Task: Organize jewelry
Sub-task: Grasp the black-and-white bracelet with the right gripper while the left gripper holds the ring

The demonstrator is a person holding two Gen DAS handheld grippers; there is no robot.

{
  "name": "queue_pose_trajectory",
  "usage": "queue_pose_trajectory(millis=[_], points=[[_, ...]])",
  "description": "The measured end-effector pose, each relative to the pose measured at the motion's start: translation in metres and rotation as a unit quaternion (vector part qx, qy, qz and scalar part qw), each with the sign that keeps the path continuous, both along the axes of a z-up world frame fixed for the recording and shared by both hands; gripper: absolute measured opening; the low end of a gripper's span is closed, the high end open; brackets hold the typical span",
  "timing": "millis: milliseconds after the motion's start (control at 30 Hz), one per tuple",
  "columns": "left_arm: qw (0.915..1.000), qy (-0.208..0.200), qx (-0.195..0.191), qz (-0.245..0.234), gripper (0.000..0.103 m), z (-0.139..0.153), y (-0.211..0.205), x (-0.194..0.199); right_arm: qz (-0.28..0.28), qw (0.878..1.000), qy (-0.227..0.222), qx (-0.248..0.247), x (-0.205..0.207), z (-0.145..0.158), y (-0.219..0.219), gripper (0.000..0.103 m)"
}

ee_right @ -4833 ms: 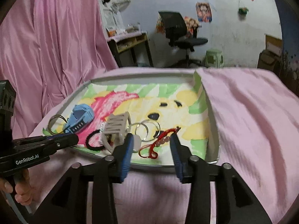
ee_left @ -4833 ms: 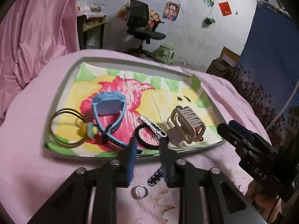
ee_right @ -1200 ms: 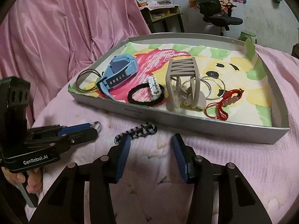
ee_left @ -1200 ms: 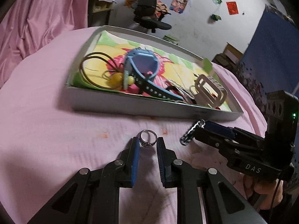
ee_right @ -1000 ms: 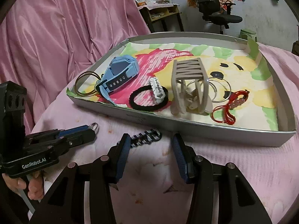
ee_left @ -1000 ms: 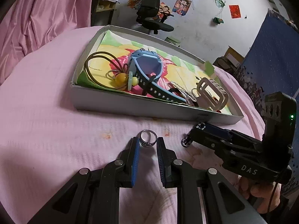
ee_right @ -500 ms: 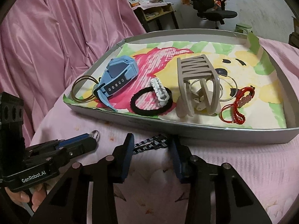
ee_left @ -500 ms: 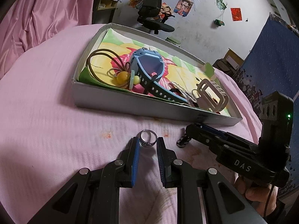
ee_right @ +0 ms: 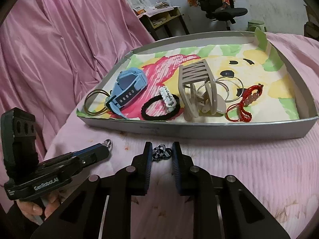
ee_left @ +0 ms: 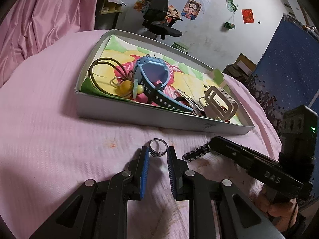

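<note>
A grey tray [ee_left: 139, 117] with a colourful paper lining sits on the pink cloth; it also shows in the right wrist view [ee_right: 219, 129]. My left gripper [ee_left: 158, 153] is shut on a silver ring [ee_left: 158, 150], held upright just above the cloth before the tray; the ring also shows in the right wrist view [ee_right: 107, 143]. My right gripper [ee_right: 161, 151] is shut on a black-and-white braided bracelet [ee_right: 161, 153], seen in the left wrist view [ee_left: 194, 155] sticking out of its tips.
In the tray lie a blue watch [ee_right: 127, 87], a brown hoop with beads [ee_left: 111, 79], a black hair tie [ee_right: 159, 107], a beige hair claw [ee_right: 197, 91], thin silver hoops [ee_right: 229, 87] and a red bracelet [ee_right: 245, 105]. Pink drapes hang at left.
My right gripper has moved forward and closed its jaws onto the braided bracelet. My left gripper keeps hold of the ring and has shifted slightly.
</note>
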State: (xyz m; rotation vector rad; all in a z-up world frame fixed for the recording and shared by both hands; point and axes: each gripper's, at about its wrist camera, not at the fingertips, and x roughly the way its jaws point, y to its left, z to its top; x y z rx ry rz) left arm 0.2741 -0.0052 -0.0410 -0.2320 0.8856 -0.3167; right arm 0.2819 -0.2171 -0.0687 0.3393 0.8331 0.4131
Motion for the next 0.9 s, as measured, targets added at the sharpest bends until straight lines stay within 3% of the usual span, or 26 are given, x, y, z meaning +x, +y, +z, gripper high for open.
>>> queue_pose_trajectory(millis=[167, 600, 900], points=[[1.0000, -0.001, -0.002, -0.002, 0.018, 0.000, 0.001, 0.000, 0.010, 1.000, -0.010, 0.000, -0.013, 0.006, -0.002, 0.014], [0.9996, -0.026, 0.005, -0.014, 0.018, 0.010, -0.006, -0.008, 0.063, 0.995, -0.022, -0.078, -0.037, 0.015, 0.017, 0.013], [0.9977, -0.058, 0.026, -0.022, 0.018, 0.022, -0.014, -0.015, 0.046, 0.991, -0.079, -0.097, -0.058, 0.033, 0.011, 0.012]])
